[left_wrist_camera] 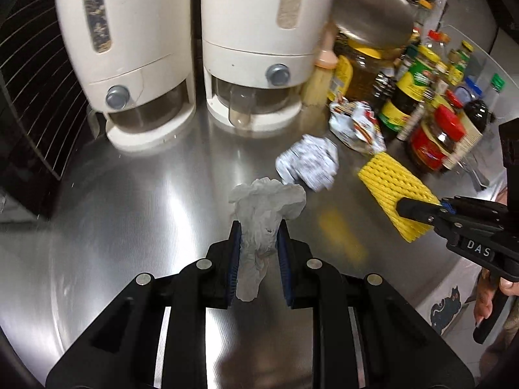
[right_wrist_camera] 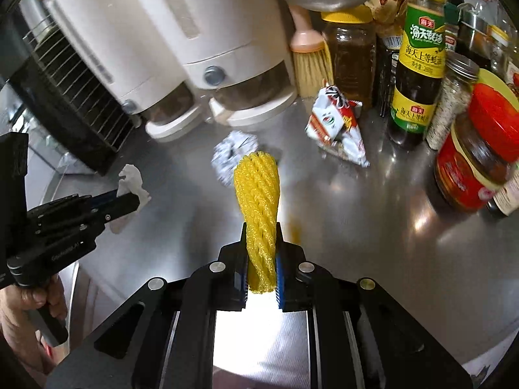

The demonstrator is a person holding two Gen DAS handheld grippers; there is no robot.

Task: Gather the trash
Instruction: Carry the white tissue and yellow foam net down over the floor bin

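My left gripper (left_wrist_camera: 258,228) is shut on a crumpled white tissue (left_wrist_camera: 264,207) and holds it above the steel counter (left_wrist_camera: 146,194); it also shows in the right wrist view (right_wrist_camera: 131,202) with the tissue (right_wrist_camera: 131,180). My right gripper (right_wrist_camera: 261,230) is shut on a yellow foam fruit net (right_wrist_camera: 258,194), lifted off the counter; it also shows in the left wrist view (left_wrist_camera: 405,209) with the net (left_wrist_camera: 389,181). A crumpled printed paper ball (left_wrist_camera: 308,162) (right_wrist_camera: 233,154) and an empty snack wrapper (left_wrist_camera: 355,126) (right_wrist_camera: 337,126) lie on the counter beyond.
Two white grain dispensers (left_wrist_camera: 136,64) (left_wrist_camera: 256,58) stand at the back. Sauce bottles and jars (right_wrist_camera: 418,74) crowd the right side, with a red-lidded jar (right_wrist_camera: 476,159) nearest. A brush (right_wrist_camera: 309,61) leans by them. A black wire rack (left_wrist_camera: 35,97) is on the left.
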